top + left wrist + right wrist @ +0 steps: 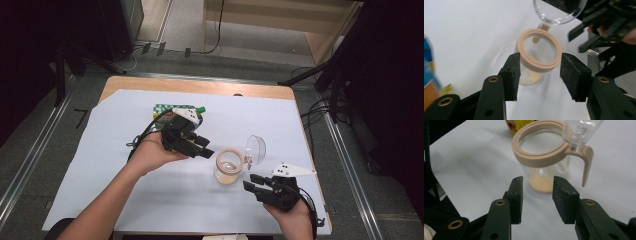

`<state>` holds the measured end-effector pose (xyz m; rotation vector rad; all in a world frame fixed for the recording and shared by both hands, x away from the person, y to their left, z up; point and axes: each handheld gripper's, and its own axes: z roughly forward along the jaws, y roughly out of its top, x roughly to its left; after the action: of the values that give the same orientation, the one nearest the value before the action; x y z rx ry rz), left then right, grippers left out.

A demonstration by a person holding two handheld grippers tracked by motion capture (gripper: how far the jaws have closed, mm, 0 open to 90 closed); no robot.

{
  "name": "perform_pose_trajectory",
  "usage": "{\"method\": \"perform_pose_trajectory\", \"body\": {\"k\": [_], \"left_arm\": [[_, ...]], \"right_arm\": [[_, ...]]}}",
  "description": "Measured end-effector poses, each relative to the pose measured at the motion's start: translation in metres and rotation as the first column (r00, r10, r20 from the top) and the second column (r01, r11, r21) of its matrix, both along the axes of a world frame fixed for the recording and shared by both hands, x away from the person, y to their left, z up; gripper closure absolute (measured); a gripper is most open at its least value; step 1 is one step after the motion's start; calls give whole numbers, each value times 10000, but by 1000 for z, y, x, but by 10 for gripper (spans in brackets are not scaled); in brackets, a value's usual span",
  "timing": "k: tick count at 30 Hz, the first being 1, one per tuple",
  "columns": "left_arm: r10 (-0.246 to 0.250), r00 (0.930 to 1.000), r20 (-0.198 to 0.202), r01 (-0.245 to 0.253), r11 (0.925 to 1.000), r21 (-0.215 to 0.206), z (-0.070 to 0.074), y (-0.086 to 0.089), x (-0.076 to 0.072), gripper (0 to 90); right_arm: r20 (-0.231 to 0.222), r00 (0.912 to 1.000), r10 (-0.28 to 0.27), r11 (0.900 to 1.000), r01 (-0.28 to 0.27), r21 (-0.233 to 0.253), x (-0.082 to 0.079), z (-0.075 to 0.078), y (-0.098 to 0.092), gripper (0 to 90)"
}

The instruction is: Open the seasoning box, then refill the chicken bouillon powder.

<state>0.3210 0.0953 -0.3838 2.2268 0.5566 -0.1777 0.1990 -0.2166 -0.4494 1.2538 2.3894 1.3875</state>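
1. White sheeting [150, 200] covers the wooden table [200, 86], with grey floor and cables around it.
2. We see a clear jar [228, 167] standing upright near the middle of the sheet, toward our right side.
3. Its beige rim [537, 143] is open, and its clear lid [255, 148] is tipped back on the hinge, on the far right of the jar.
4. A thin layer of pale grains [541, 183] lies at the bottom of the jar.
5. Our left gripper [202, 148] hangs just left of the jar; in its own view the jaws stand apart, with the jar [537, 58] between and beyond them, not touched.
6. Our right gripper [254, 182] sits just right of and nearer than the jar, jaws apart and holding nothing; the jar [544, 165] stands just ahead of them.
7. A green and yellow packet [172, 111] lies farther back on the sheet, behind the left gripper.
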Motion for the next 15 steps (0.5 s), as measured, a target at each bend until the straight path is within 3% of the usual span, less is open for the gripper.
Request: {"method": "perform_pose_trajectory", "body": {"k": [6, 9, 15], "left_arm": [[330, 9994, 145, -329, 9994, -53, 3, 18, 0, 497], [462, 9988, 129, -461, 9989, -55, 6, 26, -1, 488], [688, 9975, 161, -687, 9976, -69, 9, 41, 0, 482]], "right_arm": [[184, 9982, 571, 9983, -570, -75, -3, 7, 14, 611], [198, 9977, 645, 9977, -640, -235, -5, 10, 20, 607], [259, 9966, 783, 9969, -781, -91, -7, 14, 26, 581]]}}
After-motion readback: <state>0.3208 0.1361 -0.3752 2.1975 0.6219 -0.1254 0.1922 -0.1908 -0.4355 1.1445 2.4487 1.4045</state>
